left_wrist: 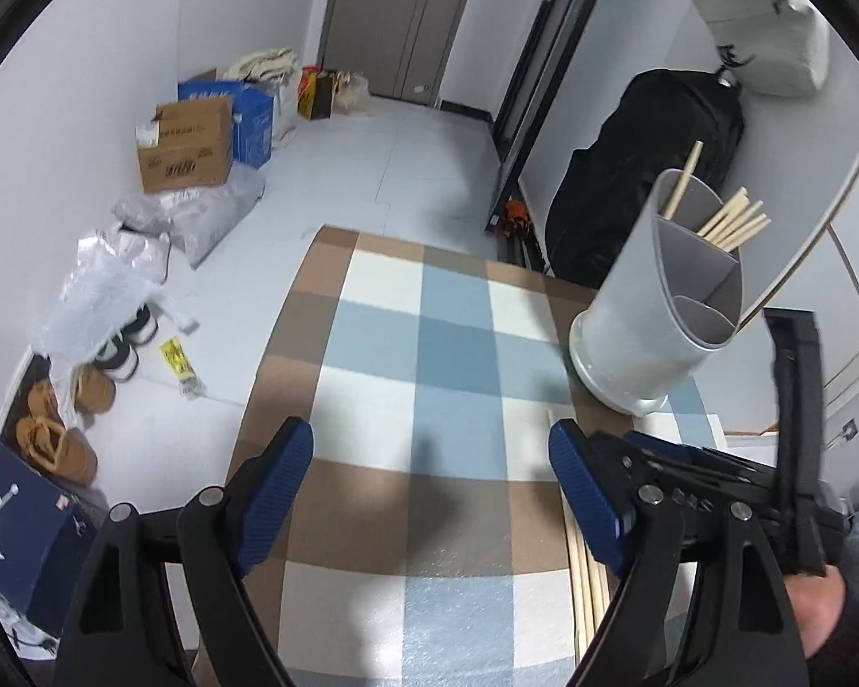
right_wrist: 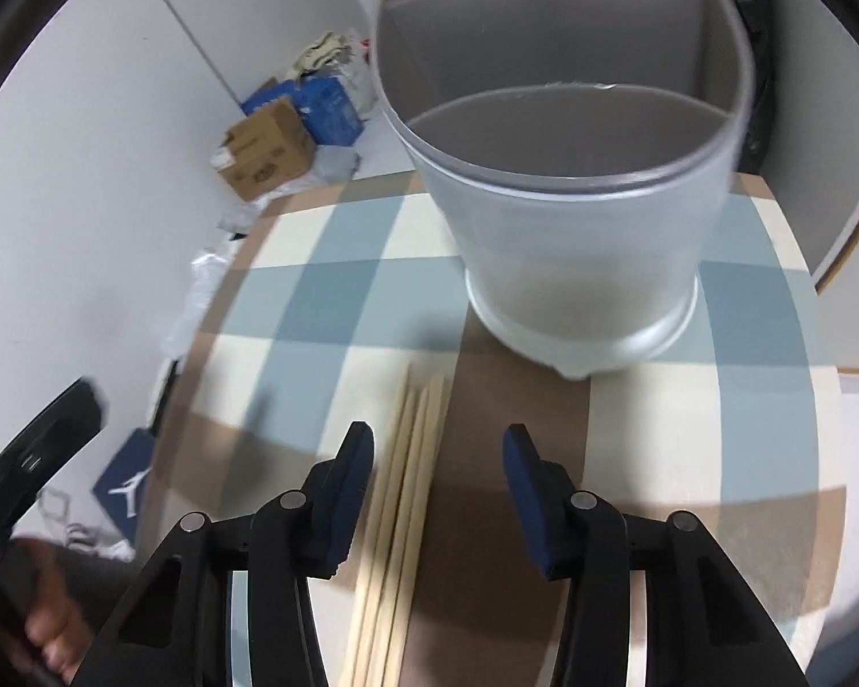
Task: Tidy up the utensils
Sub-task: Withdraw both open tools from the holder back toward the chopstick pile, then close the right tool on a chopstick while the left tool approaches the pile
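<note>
Right claw (right_wrist: 438, 486): closest to me. Its two blue pads stand partly apart with nothing squeezed yet. They sit over the loose sticks.
Loose chopsticks (right_wrist: 406, 492): a small bunch lying flat on the checked desk (right_wrist: 326, 309), near me, just this side of the holder. They sit closer to my left pad than my right.
Holder (right_wrist: 567, 217): a grey cup with walls inside, standing further back. More chopsticks (left_wrist: 733, 223) already stand in its far part.
Left claw (left_wrist: 429, 492): wide apart and empty, over bare cloth to the left of the sticks.
Risk one: I think the pads may grab only some sticks and the others roll away.
Risk two: flat sticks are hard to pinch, so they could slip out.
Risk three: the holder is tall, so a bump from my claw could tip it.
</note>
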The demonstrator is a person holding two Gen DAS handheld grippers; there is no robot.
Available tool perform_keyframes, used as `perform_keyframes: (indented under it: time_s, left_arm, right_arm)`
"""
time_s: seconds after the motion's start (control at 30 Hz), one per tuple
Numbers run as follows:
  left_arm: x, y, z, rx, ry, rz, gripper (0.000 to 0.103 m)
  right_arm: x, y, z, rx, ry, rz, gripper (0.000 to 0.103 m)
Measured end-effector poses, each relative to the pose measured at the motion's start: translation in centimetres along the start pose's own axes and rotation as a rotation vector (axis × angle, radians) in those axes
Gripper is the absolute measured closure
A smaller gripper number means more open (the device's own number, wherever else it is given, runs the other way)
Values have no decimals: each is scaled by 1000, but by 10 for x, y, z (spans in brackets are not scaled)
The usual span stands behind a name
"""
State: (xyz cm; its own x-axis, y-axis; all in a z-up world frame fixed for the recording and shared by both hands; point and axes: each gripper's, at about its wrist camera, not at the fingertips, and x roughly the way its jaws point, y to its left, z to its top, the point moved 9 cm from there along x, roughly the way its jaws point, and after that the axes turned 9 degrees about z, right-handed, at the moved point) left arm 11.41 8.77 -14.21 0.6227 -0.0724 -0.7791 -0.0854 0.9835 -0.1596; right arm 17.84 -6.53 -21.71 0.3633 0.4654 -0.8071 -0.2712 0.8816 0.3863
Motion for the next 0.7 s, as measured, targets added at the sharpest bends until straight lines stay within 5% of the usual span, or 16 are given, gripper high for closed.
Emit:
perform_keyframes:
  time_s: [0.23,0.5,0.7]
  left_arm:
    - [9,15,0,-88,53,-49,22]
    - [10,17,1,-133,72,-66,22]
    - [8,18,1,-131,74,-68,22]
  right_arm:
    - [17,-7,5,-20,11,-110,74]
    - [19,8,4,-235,45,-257,89]
    - [11,-6,-5,-216,74,-253,97]
